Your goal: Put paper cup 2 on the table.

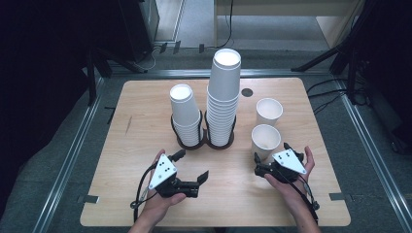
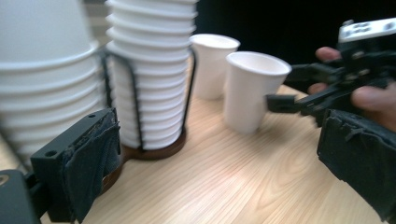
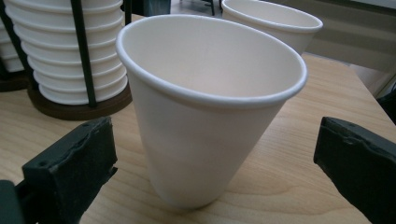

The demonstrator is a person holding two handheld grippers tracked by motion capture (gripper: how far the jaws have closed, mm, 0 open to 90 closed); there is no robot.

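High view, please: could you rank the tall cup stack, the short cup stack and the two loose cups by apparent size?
1. Tall cup stack.
2. Short cup stack.
3. Near loose cup and far loose cup: they look alike, so no ranking between them.

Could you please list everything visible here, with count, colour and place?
Loose cups: two, white, upright on the right half of the table, the near cup just ahead of the right gripper, the far cup behind it.
Tall stack: one, white cups nested upside down, in the right ring of the holder.
Short stack: one, white, in the left ring.
Holder: one, dark, two rings, table centre.
Table: one, light wood.
Left gripper: black, jaws open, nothing between them, near left.
Right gripper: black, jaws open either side of the near cup, not pressing on it.
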